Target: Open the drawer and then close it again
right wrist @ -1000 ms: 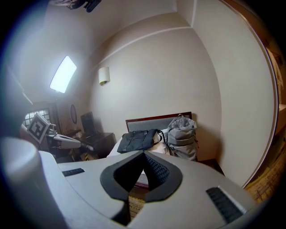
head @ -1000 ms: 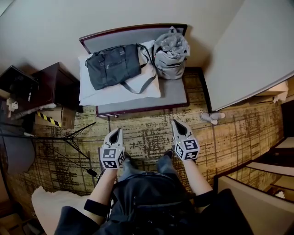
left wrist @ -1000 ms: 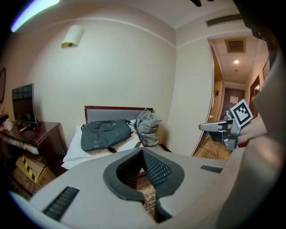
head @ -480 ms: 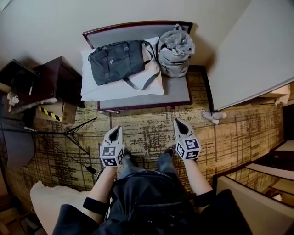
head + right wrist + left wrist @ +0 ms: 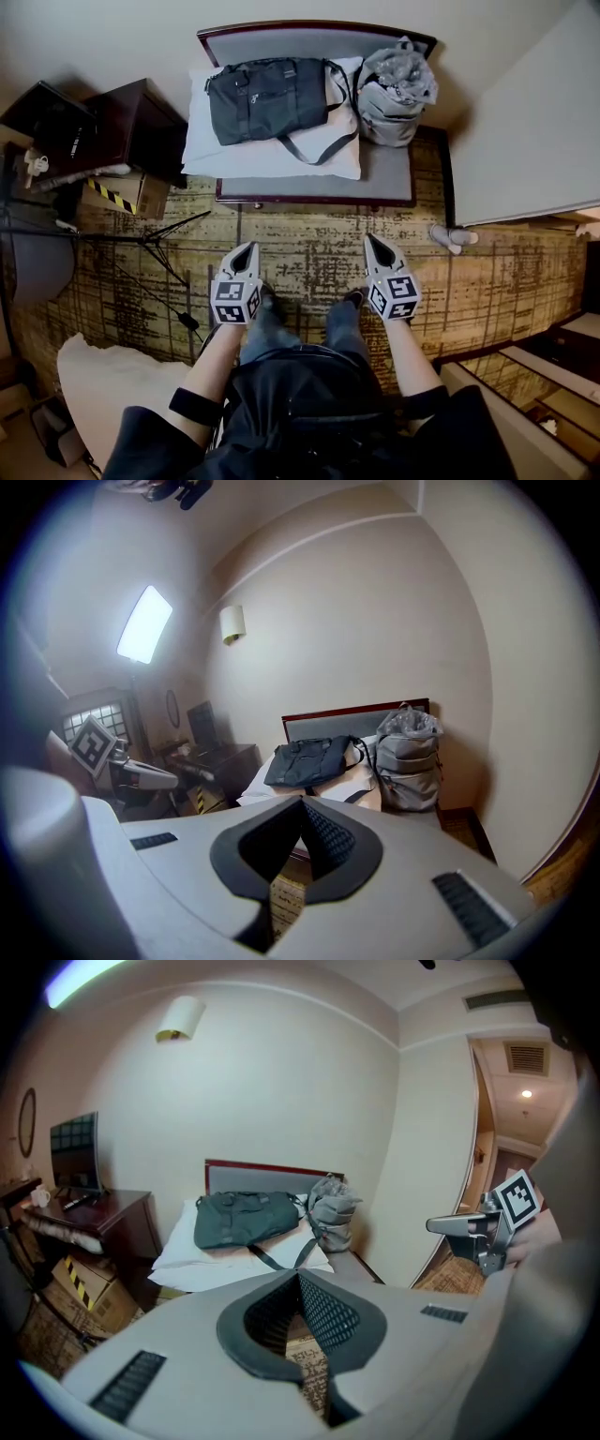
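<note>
Left hand-held gripper (image 5: 251,247), right hand-held gripper (image 5: 373,240): grey, marker cubes (image 5: 234,302); dark jacket (image 5: 300,417), jeans (image 5: 343,330).

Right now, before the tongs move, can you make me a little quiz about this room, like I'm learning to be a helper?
1. True or false: the dark bag lies on top of the white pillow.
2. What stands next to the pillow on the bench? A: a grey backpack. B: a teddy bear. C: a football.
3. Fill the gap: the left tongs and the right tongs are both ____, with nothing held between them.

Key: 1 true. 2 A. 3 shut.
</note>
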A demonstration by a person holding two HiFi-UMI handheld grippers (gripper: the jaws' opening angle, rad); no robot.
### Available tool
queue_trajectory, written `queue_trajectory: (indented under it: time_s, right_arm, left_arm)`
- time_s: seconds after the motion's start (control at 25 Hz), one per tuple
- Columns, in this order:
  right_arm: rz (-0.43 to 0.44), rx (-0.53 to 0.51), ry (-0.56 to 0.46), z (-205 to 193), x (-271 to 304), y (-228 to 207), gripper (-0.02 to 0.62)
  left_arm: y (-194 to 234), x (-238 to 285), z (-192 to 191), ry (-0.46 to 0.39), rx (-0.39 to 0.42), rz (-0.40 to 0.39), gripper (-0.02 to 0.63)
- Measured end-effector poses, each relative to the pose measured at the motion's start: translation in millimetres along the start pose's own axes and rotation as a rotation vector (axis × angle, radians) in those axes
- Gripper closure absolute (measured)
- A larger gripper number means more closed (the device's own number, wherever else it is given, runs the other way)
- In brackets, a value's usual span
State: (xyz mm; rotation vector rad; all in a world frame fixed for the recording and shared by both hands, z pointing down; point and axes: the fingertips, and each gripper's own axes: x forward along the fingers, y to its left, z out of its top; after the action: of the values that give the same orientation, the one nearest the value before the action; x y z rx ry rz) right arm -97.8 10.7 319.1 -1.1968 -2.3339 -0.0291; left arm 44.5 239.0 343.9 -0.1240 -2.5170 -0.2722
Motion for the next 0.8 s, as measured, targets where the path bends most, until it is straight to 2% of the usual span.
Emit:
queue_trajectory:
  time_s: [0.28, 0.56, 0.64, 0.8]
  right_arm:
    - [0.11, -0.047, 0.054, -15.4, 43.4, 44.4, 0.591]
    - [0.196, -0.064, 0.094, -38.3, 84.2, 88.5, 0.591]
    - [0.214, -0.075, 0.104, -44.7, 95.8, 98.9, 0.591]
    - [0.248, -0.104, 0.135, -66.5, 120.5, 117.0, 0.591]
  left_arm:
    - [28.3, 10.5, -17.9, 0.046, 0.046, 0.035, 0.606]
    - [55.2, 25.8, -48.2, 0.1, 0.053, 0.048, 0.604]
    - [59.6, 32.4, -54.9, 0.117, 0.089, 0.044, 0.603]
    - [59.7, 49.5, -73.7, 0.148, 0.202, -0.015, 0.581]
